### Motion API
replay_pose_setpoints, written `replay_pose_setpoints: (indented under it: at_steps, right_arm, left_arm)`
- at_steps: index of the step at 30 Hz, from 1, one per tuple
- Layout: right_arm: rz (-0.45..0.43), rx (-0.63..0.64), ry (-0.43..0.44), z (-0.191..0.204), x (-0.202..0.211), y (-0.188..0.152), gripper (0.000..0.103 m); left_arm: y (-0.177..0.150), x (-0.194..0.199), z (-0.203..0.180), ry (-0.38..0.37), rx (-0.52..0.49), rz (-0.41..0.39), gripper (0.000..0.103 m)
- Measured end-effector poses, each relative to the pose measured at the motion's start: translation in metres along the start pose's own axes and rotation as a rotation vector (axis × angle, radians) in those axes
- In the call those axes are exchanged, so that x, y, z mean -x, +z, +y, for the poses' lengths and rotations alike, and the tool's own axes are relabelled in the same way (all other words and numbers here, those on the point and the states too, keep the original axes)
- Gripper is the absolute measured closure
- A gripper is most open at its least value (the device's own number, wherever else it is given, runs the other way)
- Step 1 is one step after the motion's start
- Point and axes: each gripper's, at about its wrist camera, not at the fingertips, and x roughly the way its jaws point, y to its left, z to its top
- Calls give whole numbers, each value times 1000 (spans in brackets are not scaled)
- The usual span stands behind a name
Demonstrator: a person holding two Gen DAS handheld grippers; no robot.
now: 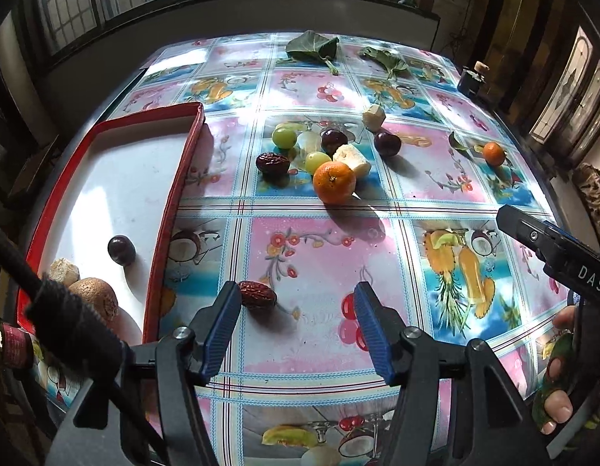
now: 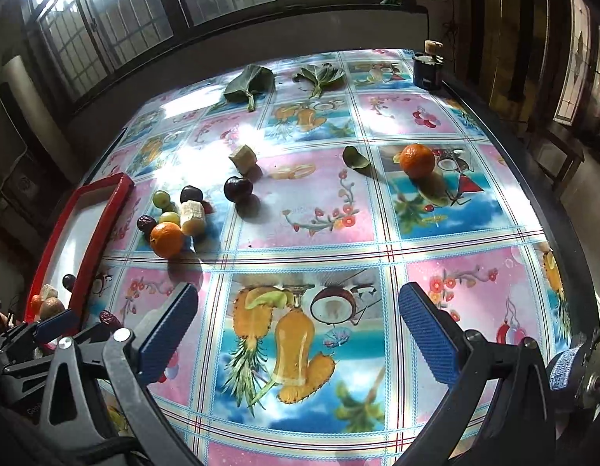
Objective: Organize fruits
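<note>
Red tray (image 1: 175, 194) at counter's left edge held few fruits; most fruits (image 1: 334, 181) remained mid-counter. Both grippers' fingers (image 1: 222, 310) (image 2: 424, 334) spread, empty.

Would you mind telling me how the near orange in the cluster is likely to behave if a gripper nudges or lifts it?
The orange looks round and sits free on a glossy tablecloth, so a nudge would probably roll it. It touches a pale chunk, which may shift too. Its rind looks firm, so it should tolerate a gentle squeeze.
</note>
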Motion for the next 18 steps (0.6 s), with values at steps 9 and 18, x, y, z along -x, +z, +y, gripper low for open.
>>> replay_pose_setpoints:
  at_steps: [9, 18]
  right_arm:
    - [-3, -90, -73, -49, -5, 10, 0]
    - [1, -216, -60, -89, -16, 9, 0]
  left_arm:
    - [9, -16, 4, 10, 20, 40, 41]
    - [22, -34, 12, -4, 49, 62, 41]
